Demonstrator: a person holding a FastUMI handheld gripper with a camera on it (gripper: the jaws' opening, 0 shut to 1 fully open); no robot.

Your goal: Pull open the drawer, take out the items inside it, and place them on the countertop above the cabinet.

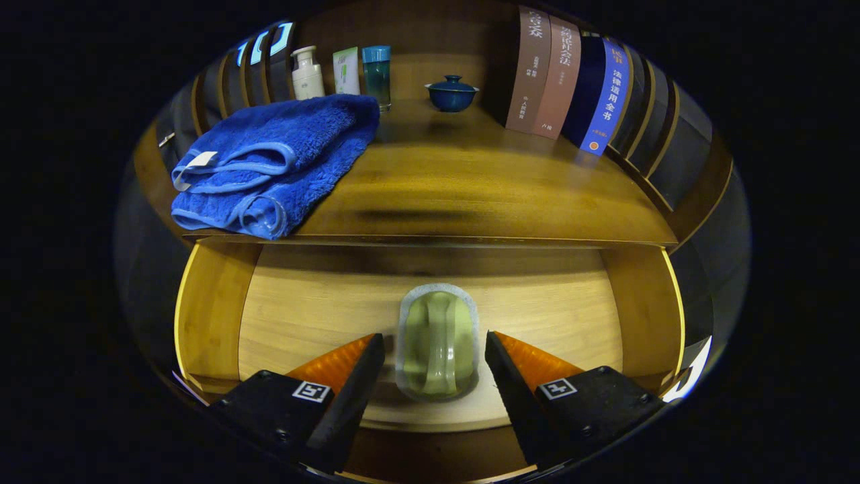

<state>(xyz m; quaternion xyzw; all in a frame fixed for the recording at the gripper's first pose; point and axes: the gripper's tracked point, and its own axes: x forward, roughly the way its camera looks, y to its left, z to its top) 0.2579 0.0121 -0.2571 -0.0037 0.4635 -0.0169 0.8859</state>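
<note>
Gripper (435, 349) is hanging open around the brush (438, 343) at 12 o'clock in the drawer (302, 302), should squeeze it dead centre.

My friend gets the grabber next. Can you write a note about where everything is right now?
Gripper: open, one finger on each side of the green brush, not pressing on it.
Drawer: pulled open. The green brush lies on its floor, handle up.
Countertop: holds the folded blue towel, some bottles, a blue lidded cup and books.
Done: drawer opened.
Left: shut on the brush, lift it out, and set it on the bare wood beside the towel.
</note>
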